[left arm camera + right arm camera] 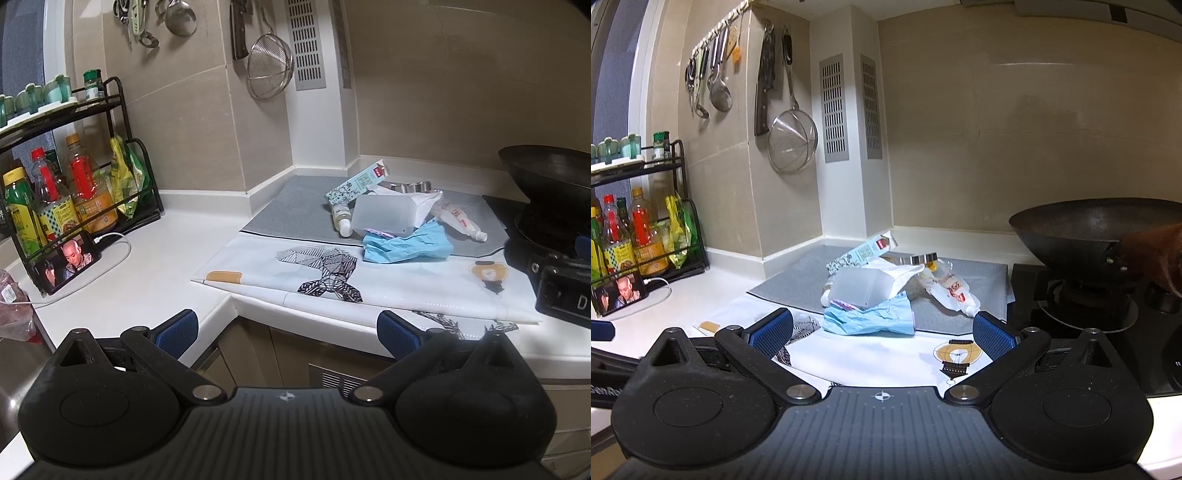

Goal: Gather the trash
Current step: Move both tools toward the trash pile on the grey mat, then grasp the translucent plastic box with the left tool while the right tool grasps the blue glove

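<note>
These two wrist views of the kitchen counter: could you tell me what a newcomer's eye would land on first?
First, the heap of trash on the grey mat in the counter's corner: a crumpled light-blue plastic glove in front, a frosted translucent plastic box behind it. Next, the black round-bottomed wok on the stove at the right. Both the left gripper and right gripper are open and empty.

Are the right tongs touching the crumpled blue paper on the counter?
Apart. In the right wrist view the right tongs are open, and white mat shows between their fingertips and the blue paper, which lies further back.
</note>
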Demonstrator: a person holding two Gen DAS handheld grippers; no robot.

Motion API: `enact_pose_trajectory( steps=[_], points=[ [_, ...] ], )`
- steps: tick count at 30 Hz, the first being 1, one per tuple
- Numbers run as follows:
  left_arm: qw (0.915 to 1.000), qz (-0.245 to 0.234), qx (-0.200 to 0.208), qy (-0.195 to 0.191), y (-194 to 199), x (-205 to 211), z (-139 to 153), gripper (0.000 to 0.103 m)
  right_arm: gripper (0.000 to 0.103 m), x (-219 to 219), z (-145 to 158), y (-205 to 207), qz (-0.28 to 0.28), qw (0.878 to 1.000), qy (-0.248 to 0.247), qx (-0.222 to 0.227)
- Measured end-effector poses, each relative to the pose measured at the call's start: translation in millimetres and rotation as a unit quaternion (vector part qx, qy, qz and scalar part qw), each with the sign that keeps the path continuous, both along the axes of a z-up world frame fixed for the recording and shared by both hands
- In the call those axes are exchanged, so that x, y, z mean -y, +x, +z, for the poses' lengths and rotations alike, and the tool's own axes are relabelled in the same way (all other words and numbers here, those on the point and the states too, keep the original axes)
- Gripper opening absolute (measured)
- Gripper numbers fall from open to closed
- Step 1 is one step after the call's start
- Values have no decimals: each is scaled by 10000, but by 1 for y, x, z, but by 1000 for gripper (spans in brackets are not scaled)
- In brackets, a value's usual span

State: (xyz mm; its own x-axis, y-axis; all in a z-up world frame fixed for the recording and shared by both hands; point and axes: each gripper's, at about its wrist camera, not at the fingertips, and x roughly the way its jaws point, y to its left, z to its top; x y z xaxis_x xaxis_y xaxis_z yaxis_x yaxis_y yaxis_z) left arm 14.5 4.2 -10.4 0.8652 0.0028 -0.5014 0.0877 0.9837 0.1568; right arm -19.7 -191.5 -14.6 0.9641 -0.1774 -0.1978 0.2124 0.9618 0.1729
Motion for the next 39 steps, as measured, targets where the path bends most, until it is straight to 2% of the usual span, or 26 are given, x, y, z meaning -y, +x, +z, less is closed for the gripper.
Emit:
enact_pose_trajectory(
  steps=[5,9,14,20,23,26,30,34,39],
  points=[
    [9999,57,32,-91,16,-4,1,103,103,11,-14,14,-58,9997,90,-217],
    [9997,66,-96,-198,34,-2,4,103,103,17,-26,28,241,9994,90,-233],
    [9992,119,-50,-381,61,2,15,103,103,29,-35,52,478,9975,450,-270],
    [9995,181,-39,-257,98,10,22,103,103,47,-42,84,690,9947,679,-345],
    [9987,144,-108,-478,116,10,25,103,103,57,-45,98,751,9932,803,-390],
    [9985,-55,-111,-542,135,21,26,103,103,65,-47,115,716,9926,883,-424],
    [9969,-658,-306,-298,174,54,24,103,103,71,-54,145,746,9923,790,-598],
    [9927,-1044,-573,-201,221,88,22,103,103,80,-63,172,738,9916,800,-703],
    [9878,-980,-1031,-630,276,118,10,103,103,91,-73,193,821,9859,1191,-840]
  ],
)
